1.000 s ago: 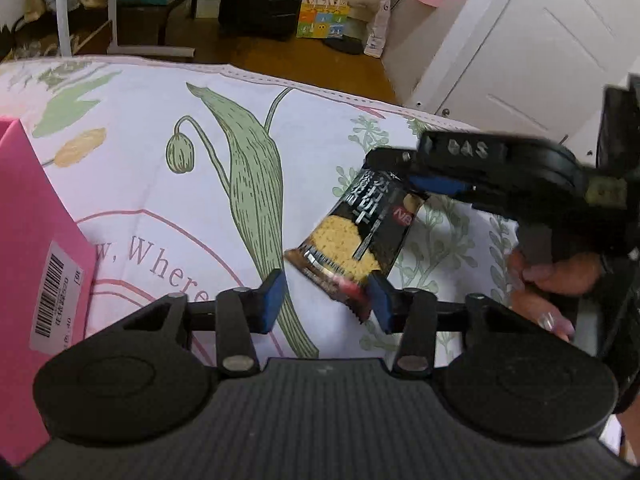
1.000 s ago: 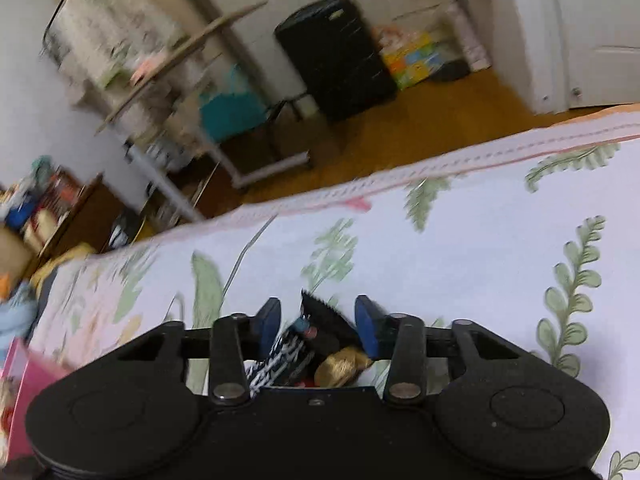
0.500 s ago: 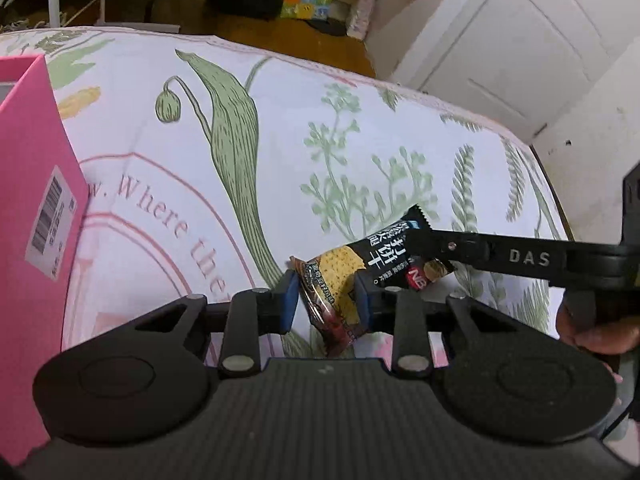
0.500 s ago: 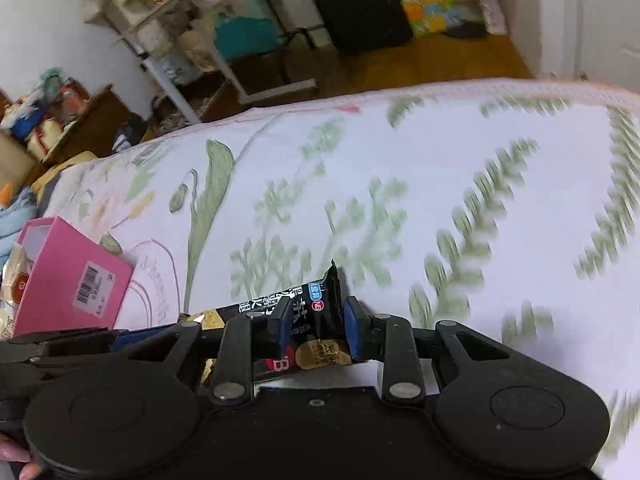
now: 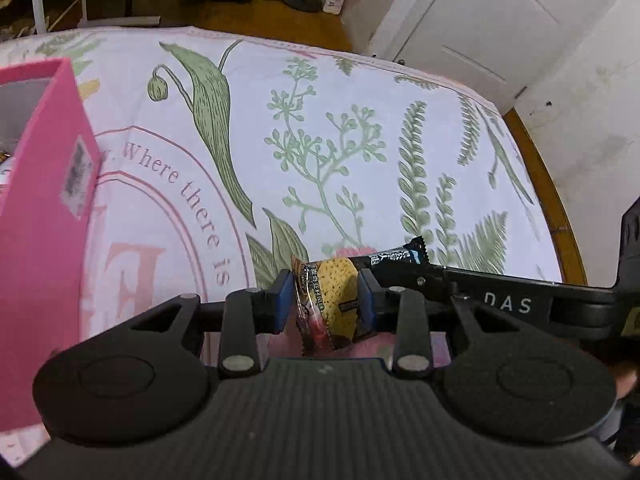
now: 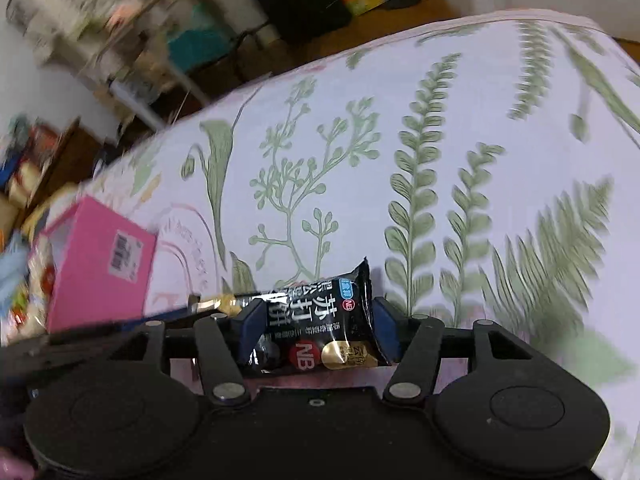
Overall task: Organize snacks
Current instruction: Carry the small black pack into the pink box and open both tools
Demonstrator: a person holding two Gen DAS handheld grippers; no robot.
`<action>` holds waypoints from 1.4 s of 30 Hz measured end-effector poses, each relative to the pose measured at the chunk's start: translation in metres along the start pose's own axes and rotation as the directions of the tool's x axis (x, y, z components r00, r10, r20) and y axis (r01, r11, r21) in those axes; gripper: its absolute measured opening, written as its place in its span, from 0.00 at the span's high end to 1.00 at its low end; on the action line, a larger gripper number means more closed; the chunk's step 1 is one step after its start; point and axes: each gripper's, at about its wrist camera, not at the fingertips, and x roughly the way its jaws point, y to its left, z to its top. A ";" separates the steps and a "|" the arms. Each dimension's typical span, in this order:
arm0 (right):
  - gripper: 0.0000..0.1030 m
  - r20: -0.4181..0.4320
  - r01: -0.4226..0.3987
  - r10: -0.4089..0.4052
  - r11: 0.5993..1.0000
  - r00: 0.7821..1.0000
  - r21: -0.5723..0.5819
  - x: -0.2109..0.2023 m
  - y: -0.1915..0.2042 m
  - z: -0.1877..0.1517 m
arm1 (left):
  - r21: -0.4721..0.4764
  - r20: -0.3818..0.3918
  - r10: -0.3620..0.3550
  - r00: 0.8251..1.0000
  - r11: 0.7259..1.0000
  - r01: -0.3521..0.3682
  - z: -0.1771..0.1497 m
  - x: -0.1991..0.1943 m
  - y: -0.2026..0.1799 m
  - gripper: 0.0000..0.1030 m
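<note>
1. The left gripper [image 5: 325, 305] is clamped on one end of the cracker packet [image 5: 332, 304], its blue pads pressing the wrapper from both sides. Its jaws are easing apart slightly, but the pads still bear on the foil.

2. The right gripper [image 6: 316, 330] has the other end of the same cracker packet [image 6: 320, 320] between its pads. Its jaws are opening, with a thin gap on the left side, so it looks released rather than gripping. I judge this a hand-over, the packet passing from right to left.

3. The packet is held above the floral bedspread [image 5: 320, 128], stretched between the two grippers and resting on nothing.

4. In the left wrist view the pink box [image 5: 40, 200] stands at about nine o'clock of the packet, well apart, its open top towards the camera. It is probably the place the snack is bound for, which would explain giving the packet to the hand on that side.

5. The packet is a glossy black wrapper with crimped, saw-toothed ends. One end carries a picture of a yellow cracker. The other has white characters, a red round "NB" mark and a gold seal. It is creased where the pads squeeze it.
</note>
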 end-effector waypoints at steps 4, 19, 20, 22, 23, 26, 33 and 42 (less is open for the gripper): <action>0.38 0.000 -0.011 0.011 1.000 1.000 0.011 -0.021 0.012 -0.018 | 0.068 -0.002 0.008 1.000 0.998 -0.008 -0.018 -0.028 -0.006 0.68; 0.38 -0.028 -0.042 0.040 0.996 0.999 -0.073 -0.074 0.076 -0.065 | 0.128 0.058 0.015 0.998 0.992 -0.023 -0.057 -0.123 0.012 0.68; 0.38 -0.023 -0.048 0.046 0.995 0.999 -0.088 -0.077 0.083 -0.065 | 0.132 0.072 0.019 0.997 0.991 -0.029 -0.058 -0.130 0.013 0.68; 0.38 -0.012 -0.058 0.057 0.991 0.998 -0.124 -0.083 0.097 -0.064 | 0.136 0.103 0.028 0.994 0.990 -0.042 -0.059 -0.145 0.017 0.68; 0.38 -0.007 -0.064 0.064 0.988 0.998 -0.138 -0.086 0.105 -0.062 | 0.135 0.118 0.034 0.992 0.990 -0.050 -0.058 -0.153 0.021 0.68; 0.41 0.002 -0.099 0.101 0.975 0.995 -0.198 -0.090 0.128 -0.056 | 0.116 0.163 0.071 0.984 0.989 -0.091 -0.055 -0.172 0.034 0.67; 0.50 -0.002 -0.216 0.230 0.909 0.973 -0.356 -0.081 0.186 -0.025 | 0.035 0.269 0.148 0.952 0.986 -0.163 -0.041 -0.214 0.080 0.63; 0.51 -0.088 -0.286 0.281 0.819 0.956 -0.498 -0.024 0.247 0.019 | -0.090 0.293 0.268 0.918 0.963 -0.252 -0.025 -0.213 0.127 0.63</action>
